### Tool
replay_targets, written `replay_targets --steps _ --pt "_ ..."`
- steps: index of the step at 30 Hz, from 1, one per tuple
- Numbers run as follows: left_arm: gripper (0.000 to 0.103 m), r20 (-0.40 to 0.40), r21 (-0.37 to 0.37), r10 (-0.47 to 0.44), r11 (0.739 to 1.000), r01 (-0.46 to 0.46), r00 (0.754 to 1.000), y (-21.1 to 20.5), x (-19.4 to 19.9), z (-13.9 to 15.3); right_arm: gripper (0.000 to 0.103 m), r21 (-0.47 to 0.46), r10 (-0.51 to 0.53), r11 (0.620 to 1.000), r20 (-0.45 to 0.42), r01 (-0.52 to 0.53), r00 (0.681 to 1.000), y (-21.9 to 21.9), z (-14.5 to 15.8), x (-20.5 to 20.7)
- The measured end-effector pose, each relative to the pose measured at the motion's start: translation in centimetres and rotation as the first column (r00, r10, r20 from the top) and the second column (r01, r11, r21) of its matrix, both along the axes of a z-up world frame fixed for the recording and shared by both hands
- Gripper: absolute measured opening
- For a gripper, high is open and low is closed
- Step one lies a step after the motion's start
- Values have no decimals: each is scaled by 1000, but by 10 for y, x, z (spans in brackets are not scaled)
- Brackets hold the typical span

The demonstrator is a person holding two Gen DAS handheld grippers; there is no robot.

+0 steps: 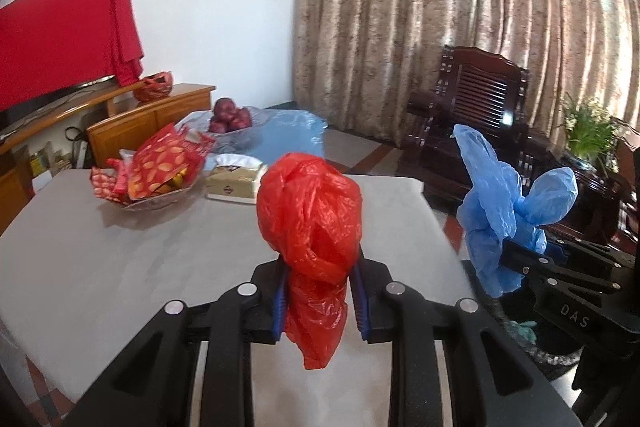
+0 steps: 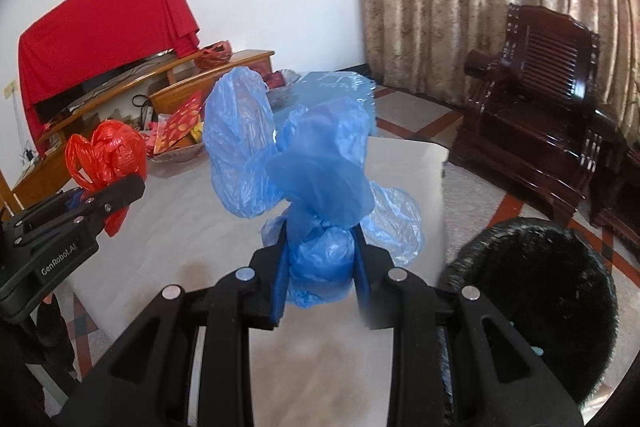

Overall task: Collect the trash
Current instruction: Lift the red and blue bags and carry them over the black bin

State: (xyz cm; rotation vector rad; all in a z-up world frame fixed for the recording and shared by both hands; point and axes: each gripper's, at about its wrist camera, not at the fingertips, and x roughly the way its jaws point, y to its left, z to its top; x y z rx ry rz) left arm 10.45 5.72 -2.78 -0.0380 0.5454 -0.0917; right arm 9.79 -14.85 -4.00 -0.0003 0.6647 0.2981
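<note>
Clenched at lower centre of each wrist view, your left gripper (image 1: 320, 291) pinches one crumpled red plastic bag (image 1: 310, 223) and your right gripper (image 2: 320, 267) one crumpled blue plastic bag (image 2: 304, 163), both above the grey table (image 1: 120, 247); thin film may slip out or tear if you swing; one dark round bin (image 2: 536, 307) sits lower right, so two bags, one bin.

A crumpled red plastic bag (image 1: 310, 227) hides the fingertips of the left gripper (image 1: 320, 291) and part of the grey surface (image 1: 120, 247) behind it. In the right wrist view, a bunched translucent blue plastic bag (image 2: 304, 163) covers the glass fruit bowl (image 2: 286, 79) beyond, while a dark round bin (image 2: 540, 303) is cut off at the lower right, its contents unreadable.
</note>
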Motion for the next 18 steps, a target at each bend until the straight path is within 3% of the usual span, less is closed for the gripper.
replay_targets --steps 18 --pt "26 58 30 -210 978 208 976 -91 -16 23 27 18 -182 983 70 181 981 -95 21 -54"
